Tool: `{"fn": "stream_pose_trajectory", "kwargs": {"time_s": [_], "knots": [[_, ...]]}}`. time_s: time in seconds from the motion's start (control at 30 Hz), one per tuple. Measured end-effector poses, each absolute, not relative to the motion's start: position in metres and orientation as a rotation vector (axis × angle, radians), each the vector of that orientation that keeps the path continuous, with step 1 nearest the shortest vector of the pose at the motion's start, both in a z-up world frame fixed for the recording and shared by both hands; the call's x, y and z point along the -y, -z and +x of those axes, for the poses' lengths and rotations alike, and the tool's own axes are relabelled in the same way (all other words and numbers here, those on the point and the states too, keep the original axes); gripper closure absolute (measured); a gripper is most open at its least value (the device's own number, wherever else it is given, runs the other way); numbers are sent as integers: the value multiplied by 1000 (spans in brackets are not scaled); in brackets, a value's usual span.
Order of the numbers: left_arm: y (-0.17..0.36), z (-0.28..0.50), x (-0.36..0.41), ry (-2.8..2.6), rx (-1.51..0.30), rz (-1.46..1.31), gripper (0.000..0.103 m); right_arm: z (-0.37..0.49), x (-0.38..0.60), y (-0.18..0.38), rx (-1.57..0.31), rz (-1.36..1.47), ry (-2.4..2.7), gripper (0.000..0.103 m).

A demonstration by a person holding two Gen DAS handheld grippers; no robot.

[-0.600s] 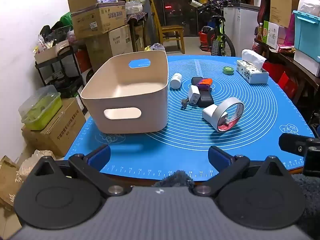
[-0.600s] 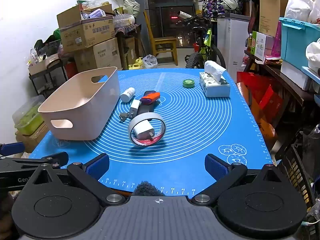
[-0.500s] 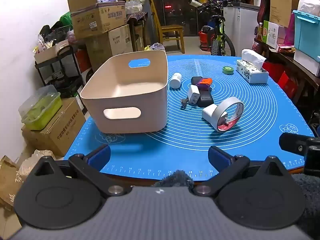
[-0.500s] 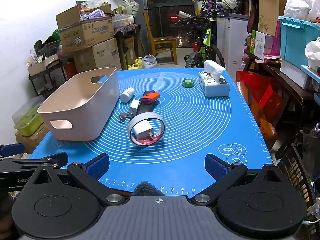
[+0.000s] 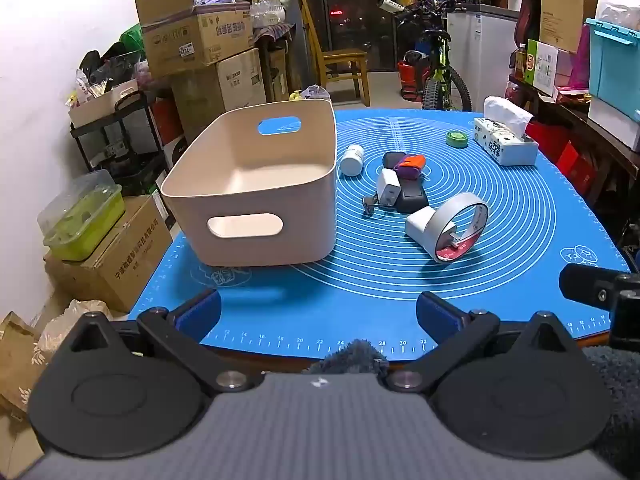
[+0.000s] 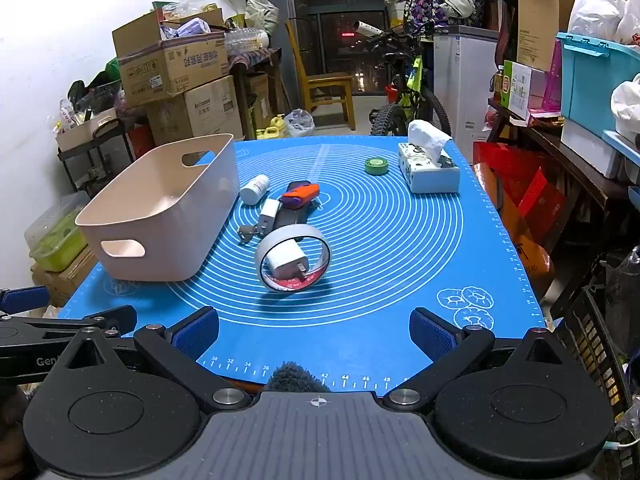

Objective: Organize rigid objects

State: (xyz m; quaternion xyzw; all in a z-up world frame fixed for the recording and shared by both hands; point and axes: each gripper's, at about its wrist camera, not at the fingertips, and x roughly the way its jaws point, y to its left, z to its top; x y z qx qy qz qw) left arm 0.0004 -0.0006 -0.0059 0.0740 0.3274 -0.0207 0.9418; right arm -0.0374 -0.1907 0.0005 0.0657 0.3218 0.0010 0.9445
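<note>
An empty beige bin (image 5: 256, 184) (image 6: 160, 208) stands on the left of the blue mat (image 5: 500, 216) (image 6: 392, 248). Right of it lie a white pill bottle (image 5: 352, 159) (image 6: 255, 189), a small white charger (image 5: 387, 186) (image 6: 269, 213), a black case (image 5: 412, 198), an orange and purple item (image 5: 409, 164) (image 6: 301, 195) and a metal clip (image 5: 370, 204). A grey tape roll (image 5: 460, 226) (image 6: 294, 256) has a white plug adapter (image 6: 287, 264) resting in it. My left gripper (image 5: 318, 314) and right gripper (image 6: 316, 336) hover open over the mat's near edge, holding nothing.
A tissue box (image 5: 505, 142) (image 6: 428, 168) and a green round tin (image 5: 457, 138) (image 6: 376, 166) sit at the far right of the mat. Cardboard boxes (image 5: 200, 36), a chair (image 5: 340, 64) and a bicycle (image 5: 436, 68) stand beyond the table. Shelves crowd the right side.
</note>
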Motion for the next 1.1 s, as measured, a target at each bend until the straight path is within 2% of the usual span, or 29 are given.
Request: {"fn": "stream_pose_trajectory", "kwargs": {"time_s": [1.1], "knots": [[5, 1, -1, 42, -672, 151, 1, -37, 194, 0, -657, 134, -2, 2]]}}
